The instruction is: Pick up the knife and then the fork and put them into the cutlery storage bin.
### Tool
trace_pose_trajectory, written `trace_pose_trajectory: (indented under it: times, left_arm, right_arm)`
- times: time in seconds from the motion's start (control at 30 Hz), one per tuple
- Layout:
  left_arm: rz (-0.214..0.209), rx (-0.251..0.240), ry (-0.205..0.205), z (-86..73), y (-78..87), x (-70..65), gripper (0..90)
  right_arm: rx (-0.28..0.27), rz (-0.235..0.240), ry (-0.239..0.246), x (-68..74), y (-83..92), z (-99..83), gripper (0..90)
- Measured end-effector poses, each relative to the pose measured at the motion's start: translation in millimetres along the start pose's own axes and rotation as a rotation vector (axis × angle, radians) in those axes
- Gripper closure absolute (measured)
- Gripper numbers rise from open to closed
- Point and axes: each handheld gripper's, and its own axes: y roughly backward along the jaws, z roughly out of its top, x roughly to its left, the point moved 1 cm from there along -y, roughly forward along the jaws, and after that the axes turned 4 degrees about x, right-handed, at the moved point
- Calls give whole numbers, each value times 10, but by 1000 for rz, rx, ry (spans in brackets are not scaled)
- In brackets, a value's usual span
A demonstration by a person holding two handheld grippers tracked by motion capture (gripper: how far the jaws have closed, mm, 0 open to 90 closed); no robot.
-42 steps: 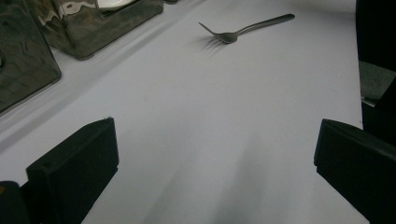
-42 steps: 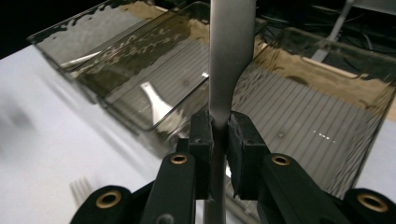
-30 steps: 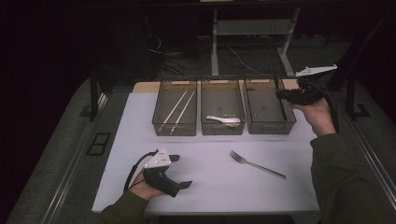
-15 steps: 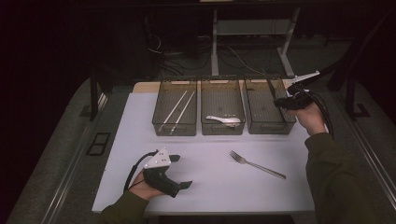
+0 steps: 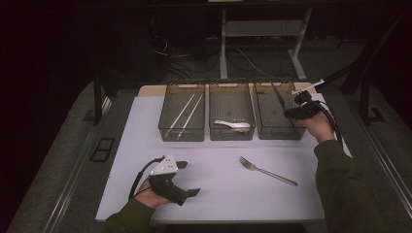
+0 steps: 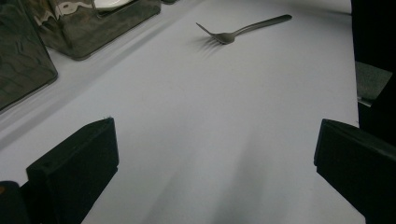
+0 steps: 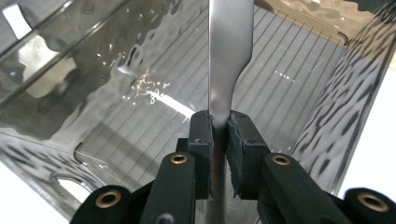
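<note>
Steel knife (image 7: 229,60) is clamped by its handle in the jaws of the right gripper (image 7: 219,128), blade reaching into the rightmost bin (image 5: 279,127), probably to be sorted there. Left gripper (image 5: 187,187) rests on the bench (image 5: 218,189), jaws wide, nothing between them.

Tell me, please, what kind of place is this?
Probably a lab or workshop set up for recording cutlery sorting, not a kitchen. A white table bears three clear bins, the floor behind holds loose cables and a metal stand, and a person works with handheld grippers, the right gripper holding a knife.
</note>
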Motion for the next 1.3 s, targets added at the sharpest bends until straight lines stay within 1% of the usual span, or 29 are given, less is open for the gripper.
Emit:
trace_pose_trajectory:
  times: [0.17, 0.33, 0.4, 0.5, 0.6, 0.67, 0.73, 0.87, 1.0, 1.13, 1.17, 1.27, 1.3]
  left_arm:
    - [-1, 0, 0, 0, 7, 1, 0]
    - [-2, 0, -2, 0, 9, -2, 0]
    - [-2, -1, -4, 0, 11, -2, 0]
    - [-3, -1, -4, 0, 12, -2, 0]
    - [-3, 0, -3, 0, 9, -4, 0]
    - [-2, 0, -5, 0, 10, -4, 0]
    - [-2, 0, -6, 1, 11, -4, 0]
    - [-1, 0, -5, 1, 11, -4, 0]
    - [0, 0, -3, 1, 9, -8, 0]
    - [0, 0, -4, 2, 8, -11, 0]
    - [0, 0, -3, 2, 8, -10, 0]
    - [1, 1, -2, 2, 6, -11, 0]
    - [1, 1, -2, 2, 6, -12, 0]
  right_arm:
    - [30, -9, -2, 27, -79, 43, 798]
    - [76, -29, 7, 58, -153, 86, 795]
    - [82, -35, 4, 74, -185, 91, 790]
    - [109, -31, 2, 84, -225, 83, 778]
    - [105, -23, -14, 74, -215, 71, 747]
    - [87, -14, -23, 59, -184, 70, 738]
    - [65, 1, -42, 51, -142, 71, 720]
    - [11, 47, -58, 41, -32, 68, 671]
    - [-36, 102, -76, 56, 114, 48, 602]
    - [-95, 138, -65, 98, 261, 16, 538]
    - [-109, 151, -67, 119, 302, 5, 530]
    - [-150, 210, -55, 184, 409, -42, 498]
    - [-159, 217, -53, 214, 438, -61, 488]
